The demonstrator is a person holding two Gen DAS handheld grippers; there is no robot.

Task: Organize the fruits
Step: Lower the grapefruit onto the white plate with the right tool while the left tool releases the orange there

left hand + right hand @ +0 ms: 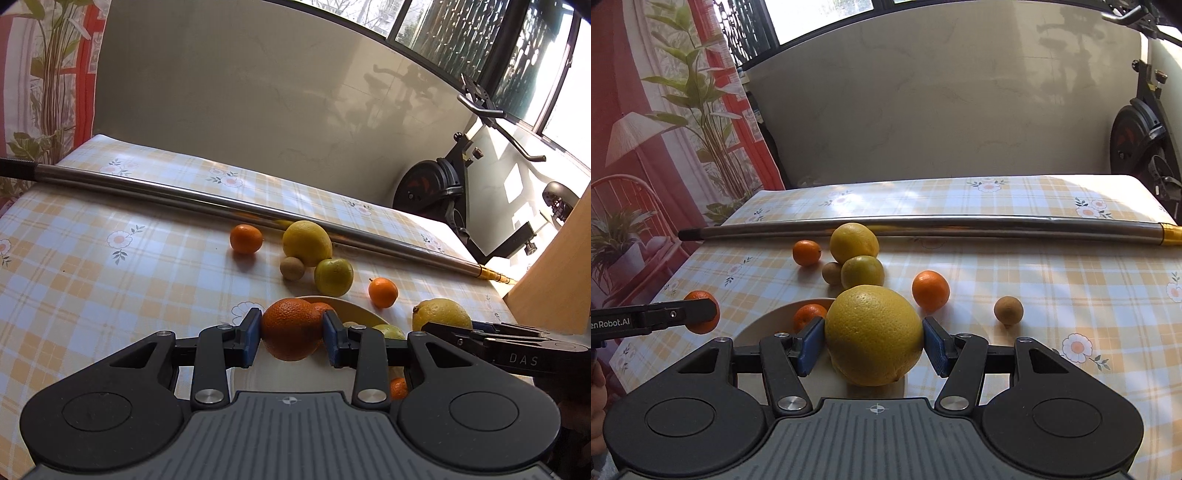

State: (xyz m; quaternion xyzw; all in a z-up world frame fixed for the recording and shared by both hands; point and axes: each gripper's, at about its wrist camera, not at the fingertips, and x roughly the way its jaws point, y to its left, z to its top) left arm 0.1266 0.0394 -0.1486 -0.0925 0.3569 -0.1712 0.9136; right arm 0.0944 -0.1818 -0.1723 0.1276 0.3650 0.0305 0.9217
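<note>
My left gripper (291, 330) is shut on an orange (290, 328) and holds it over the near edge of a cream plate (360, 308). My right gripper (873, 341) is shut on a large yellow citrus (873, 334), held above the same plate (764, 323). The plate holds a small tangerine (809, 315) and a green fruit (388, 330). Loose on the checked cloth lie a lemon (306, 242), a green citrus (333, 277), a kiwi (291, 267), two tangerines (245, 238) (383, 292) and a brown fruit (1008, 310).
A long metal pole (221, 201) lies across the table behind the fruit. An exercise bike (443, 188) stands beyond the table's far right corner. A wooden board (554, 280) is at the right edge. The wall is close behind.
</note>
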